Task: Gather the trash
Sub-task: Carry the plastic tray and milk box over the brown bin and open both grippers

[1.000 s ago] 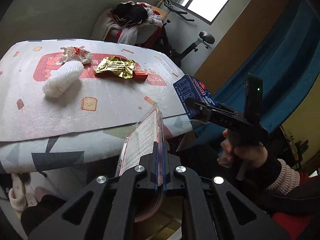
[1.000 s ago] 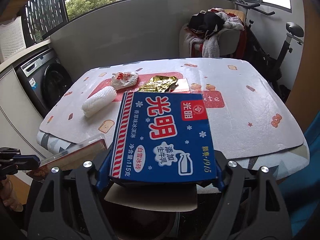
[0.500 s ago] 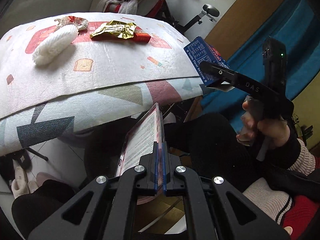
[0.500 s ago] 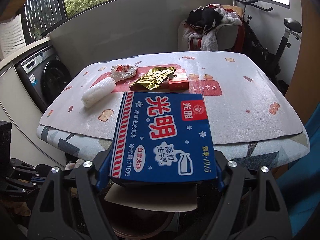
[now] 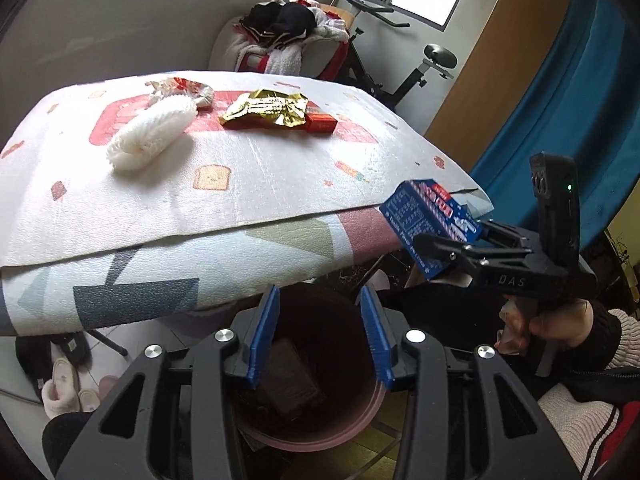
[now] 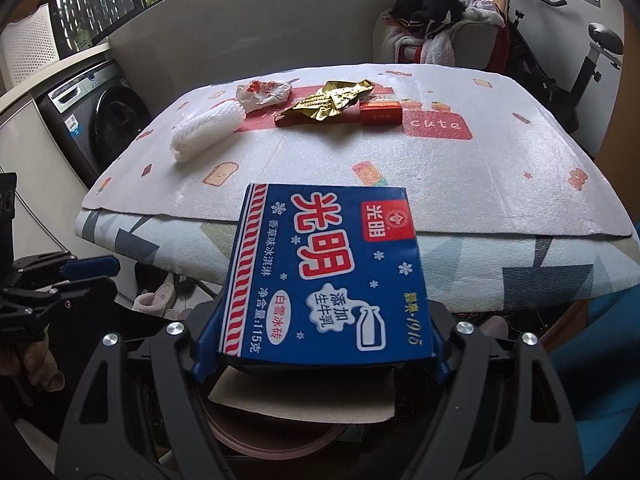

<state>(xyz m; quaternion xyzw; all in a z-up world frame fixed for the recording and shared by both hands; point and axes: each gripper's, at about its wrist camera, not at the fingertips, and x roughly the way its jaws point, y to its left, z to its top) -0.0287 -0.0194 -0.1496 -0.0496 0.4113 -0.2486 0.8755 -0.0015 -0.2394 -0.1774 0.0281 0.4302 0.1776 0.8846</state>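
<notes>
My left gripper (image 5: 318,336) is open and empty above a pink trash bin (image 5: 312,432); a flat package (image 5: 290,384) lies inside the bin. My right gripper (image 6: 318,354) is shut on a blue ice-cream box (image 6: 324,276), held off the table's front edge; the box also shows in the left wrist view (image 5: 430,224). The bin's rim (image 6: 276,446) shows below the box. On the table (image 6: 460,184) lie a white foam net (image 6: 206,134), a crumpled white wrapper (image 6: 264,92), a gold foil wrapper (image 6: 332,98) and a small red box (image 6: 380,112).
A washing machine (image 6: 100,120) stands to the left of the table. A chair piled with clothes (image 6: 436,28) and an exercise bike (image 6: 580,60) stand behind it. Slippers (image 5: 64,384) lie on the floor under the table. A blue curtain (image 5: 580,100) hangs to the right.
My left gripper has opened and let go of the flat package, which now lies in the bin. The right gripper keeps hold of the blue box and has dropped lower by the table edge.
</notes>
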